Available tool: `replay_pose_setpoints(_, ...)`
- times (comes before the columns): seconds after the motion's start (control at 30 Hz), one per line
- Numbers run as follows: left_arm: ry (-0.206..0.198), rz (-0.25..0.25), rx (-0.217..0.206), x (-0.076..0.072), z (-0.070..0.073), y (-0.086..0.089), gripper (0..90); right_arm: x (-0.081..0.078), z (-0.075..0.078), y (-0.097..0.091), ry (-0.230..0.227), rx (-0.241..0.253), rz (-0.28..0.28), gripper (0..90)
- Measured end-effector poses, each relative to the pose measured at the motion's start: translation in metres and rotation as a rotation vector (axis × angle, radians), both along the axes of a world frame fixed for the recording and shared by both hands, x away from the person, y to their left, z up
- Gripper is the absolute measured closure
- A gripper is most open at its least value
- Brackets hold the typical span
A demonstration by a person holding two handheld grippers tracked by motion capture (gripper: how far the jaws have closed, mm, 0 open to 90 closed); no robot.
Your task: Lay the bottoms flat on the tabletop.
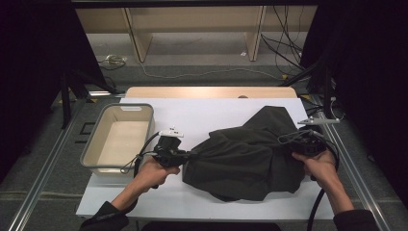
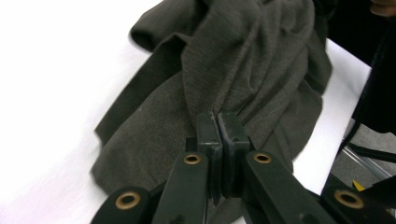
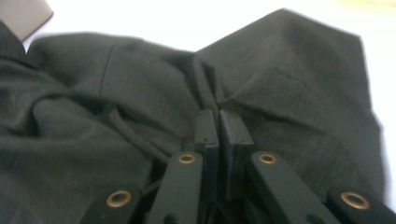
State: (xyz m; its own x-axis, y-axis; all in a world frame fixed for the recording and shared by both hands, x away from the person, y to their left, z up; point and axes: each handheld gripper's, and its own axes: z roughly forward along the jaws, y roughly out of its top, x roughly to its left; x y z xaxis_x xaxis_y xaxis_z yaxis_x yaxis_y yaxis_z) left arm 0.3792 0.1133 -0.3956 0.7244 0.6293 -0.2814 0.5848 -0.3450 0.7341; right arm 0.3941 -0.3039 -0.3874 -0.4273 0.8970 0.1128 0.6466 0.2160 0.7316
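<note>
A dark grey garment (image 1: 250, 154) lies crumpled on the white table cover (image 1: 192, 113), right of centre. My left gripper (image 1: 185, 155) is at its left edge, jaws shut on a pinch of the cloth (image 2: 243, 79). At the garment's right side my right gripper (image 1: 293, 147) is also shut on a fold of the cloth (image 3: 154, 93). In both gripper views the black jaws stand together with fabric bunching at their tips. A person's hands hold both grippers from the near edge.
A shallow grey bin (image 1: 98, 159) with a pale bottom stands at the table's left, just beside my left gripper. A metal rail (image 1: 353, 168) runs along the right edge. Wooden shelving (image 1: 192, 24) and cables lie on the floor behind.
</note>
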Motion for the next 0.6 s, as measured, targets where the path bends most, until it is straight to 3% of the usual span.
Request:
replay_pose_setpoints(0.17, -0.01, 0.027, -0.011, -0.001, 0.003, 0.015, 88.7, -0.011, 0.001, 0.001, -0.002, -0.013, 0.011, 87.1)
replay_pose_setpoints(0.27, -0.012, 0.042, -0.016, -0.001, 0.003, 0.02, 88.7, -0.014, 0.007, -0.003, -0.037, -0.029, -0.002, 87.4)
replay_pose_setpoints(0.43, -0.017, 0.061, -0.019, 0.0, 0.003, 0.027, 88.7, -0.016, 0.023, -0.026, -0.096, 0.004, -0.085, 87.7)
replay_pose_setpoints(0.53, -0.003, 0.07, -0.025, 0.002, 0.0, 0.029, 88.6, -0.017, 0.022, -0.037, -0.101, 0.024, -0.126, 87.6)
replay_pose_setpoints(0.6, 0.034, 0.053, -0.012, 0.003, -0.006, 0.025, 88.0, -0.015, 0.016, -0.037, -0.085, 0.017, -0.125, 87.5)
